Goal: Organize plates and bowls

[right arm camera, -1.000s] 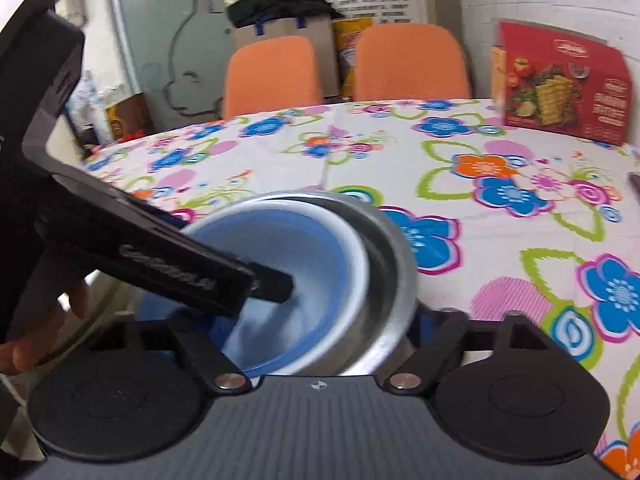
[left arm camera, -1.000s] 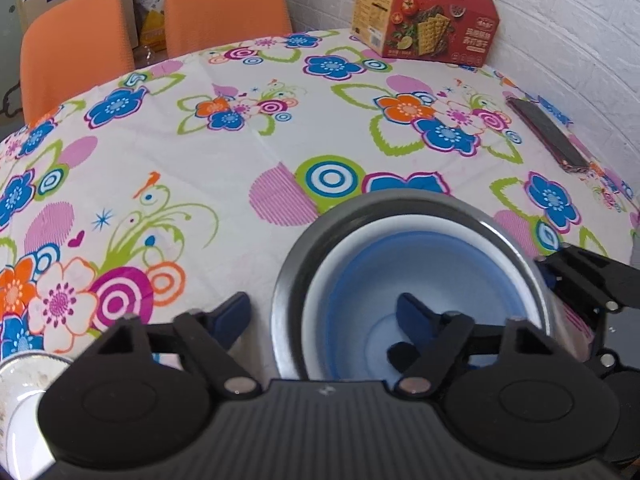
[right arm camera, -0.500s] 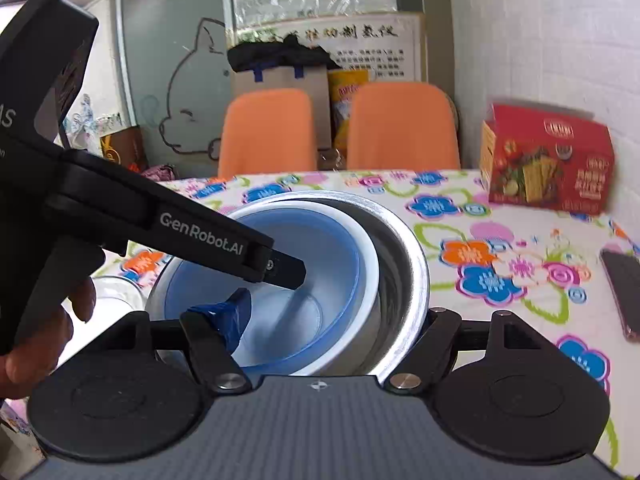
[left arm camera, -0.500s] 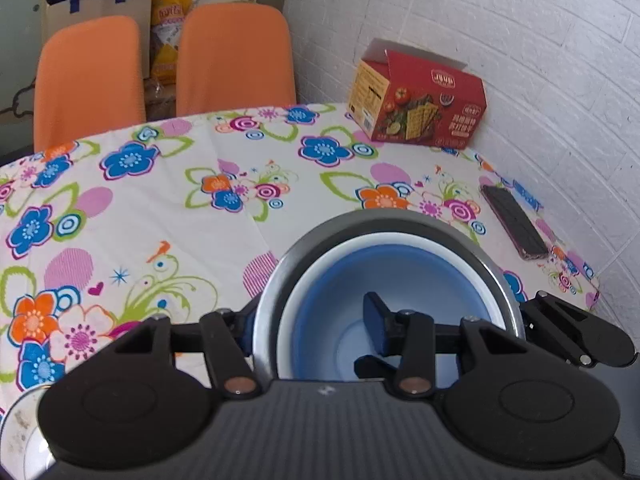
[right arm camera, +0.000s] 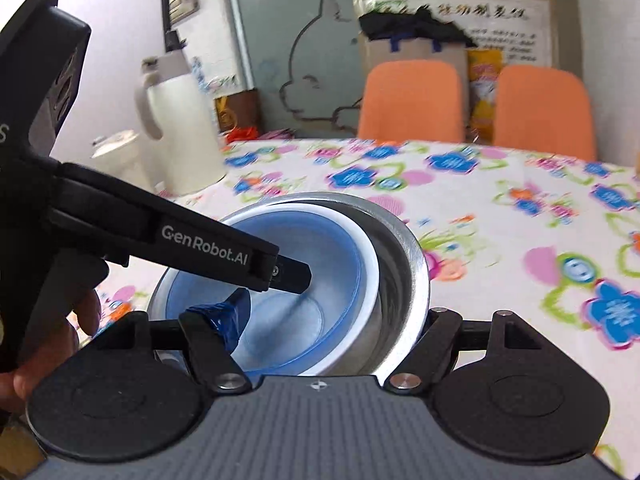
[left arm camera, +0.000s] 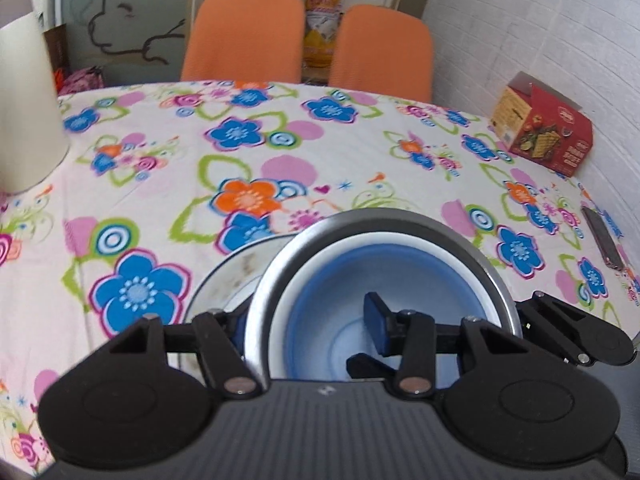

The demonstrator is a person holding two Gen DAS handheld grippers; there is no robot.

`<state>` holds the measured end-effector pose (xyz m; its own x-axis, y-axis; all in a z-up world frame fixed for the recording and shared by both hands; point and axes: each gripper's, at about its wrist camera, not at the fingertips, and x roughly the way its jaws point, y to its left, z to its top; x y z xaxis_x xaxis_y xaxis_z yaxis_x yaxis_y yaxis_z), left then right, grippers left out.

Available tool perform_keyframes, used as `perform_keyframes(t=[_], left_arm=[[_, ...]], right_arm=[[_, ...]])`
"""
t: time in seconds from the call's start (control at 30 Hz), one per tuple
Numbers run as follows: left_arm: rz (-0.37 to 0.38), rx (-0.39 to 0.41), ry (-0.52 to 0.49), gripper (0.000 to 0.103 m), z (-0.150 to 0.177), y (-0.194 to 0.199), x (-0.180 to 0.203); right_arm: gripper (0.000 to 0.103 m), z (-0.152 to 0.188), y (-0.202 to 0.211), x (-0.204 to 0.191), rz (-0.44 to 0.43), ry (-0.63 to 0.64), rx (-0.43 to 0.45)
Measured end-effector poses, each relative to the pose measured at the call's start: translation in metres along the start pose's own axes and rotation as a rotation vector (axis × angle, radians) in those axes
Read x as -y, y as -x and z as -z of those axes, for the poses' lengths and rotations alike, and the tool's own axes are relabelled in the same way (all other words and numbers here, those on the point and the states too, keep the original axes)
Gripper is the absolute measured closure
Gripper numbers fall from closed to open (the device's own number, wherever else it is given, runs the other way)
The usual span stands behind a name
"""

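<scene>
two grippers clamp opposite rims of our nested bowls: left gripper and right gripper each pinch the steel bowl with blue bowl inside, above a white plate on the floral tablecloth.

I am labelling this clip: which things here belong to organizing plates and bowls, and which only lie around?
Job: metal bowl, blue bowl nested inside it, white plate, left gripper, right gripper.

Lying about: red box, phone, white kettle, orange chairs.
</scene>
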<state>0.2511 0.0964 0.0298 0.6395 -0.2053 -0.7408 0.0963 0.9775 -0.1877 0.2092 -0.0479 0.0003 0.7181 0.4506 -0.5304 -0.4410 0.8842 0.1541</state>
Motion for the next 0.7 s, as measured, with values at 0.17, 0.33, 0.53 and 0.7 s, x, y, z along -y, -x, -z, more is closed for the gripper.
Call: perform_keyframes(t=[0.17,0.33,0.53,0.7], left_arm=[[-0.011,-0.014,0.034,0.059,0.010,-0.010,-0.022],[-0.006,0.010,0.028,0.053,0.006,-0.018,-0.025],[-0.002,0.065,0.033,0.028,0.004,-0.008,-0.026],[-0.055,0.151,0.072,0.028,-0.001,0.014,-0.032]], right_arm=[[0.041,0.002,-0.016,-0.005,-0.016,-0.020,-0.044],[0.040,0.003,-0.030,-0.003,-0.049,-0.064,-0.062],[0.041,-0.002,-0.007,0.011,-0.024,-0.100,-0.016],[0.040,-0.006,0.032,0.028,0.038,-0.160,0.108]])
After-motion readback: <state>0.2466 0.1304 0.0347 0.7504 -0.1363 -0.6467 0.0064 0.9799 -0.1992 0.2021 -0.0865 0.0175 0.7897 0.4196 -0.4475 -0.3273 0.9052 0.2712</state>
